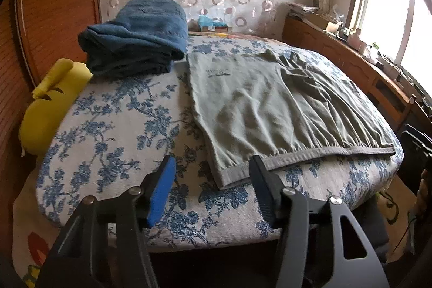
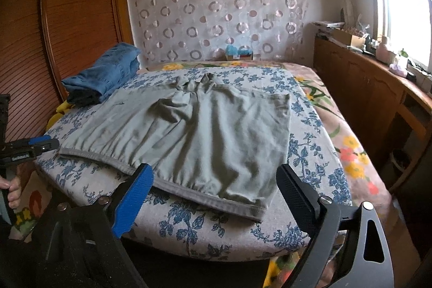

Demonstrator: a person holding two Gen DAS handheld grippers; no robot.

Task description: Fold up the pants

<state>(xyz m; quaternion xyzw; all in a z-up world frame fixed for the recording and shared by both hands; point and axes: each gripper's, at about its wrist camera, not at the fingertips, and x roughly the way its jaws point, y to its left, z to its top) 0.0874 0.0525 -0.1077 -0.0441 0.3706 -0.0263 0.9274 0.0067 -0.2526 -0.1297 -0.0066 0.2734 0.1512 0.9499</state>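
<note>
The grey-green cotton pants (image 1: 259, 104) lie spread flat on a padded board covered in white cloth with a blue flower print (image 1: 113, 126), their elastic waistband (image 2: 205, 196) along the near edge and their legs pointing toward the far wall. The left claw (image 1: 213, 174) hovers just above the waistband's left corner, its blue and black fingers apart with the corner between them, nothing gripped. The right claw (image 2: 216, 185) stands wide open over the waistband's right part, not touching the cloth. A hand (image 2: 12, 193) holds the left tool's handle at the frame's edge. A folded stack of blue denim (image 1: 137, 34) sits at the board's far left corner, beside a yellow soft toy (image 1: 51, 104).
</note>
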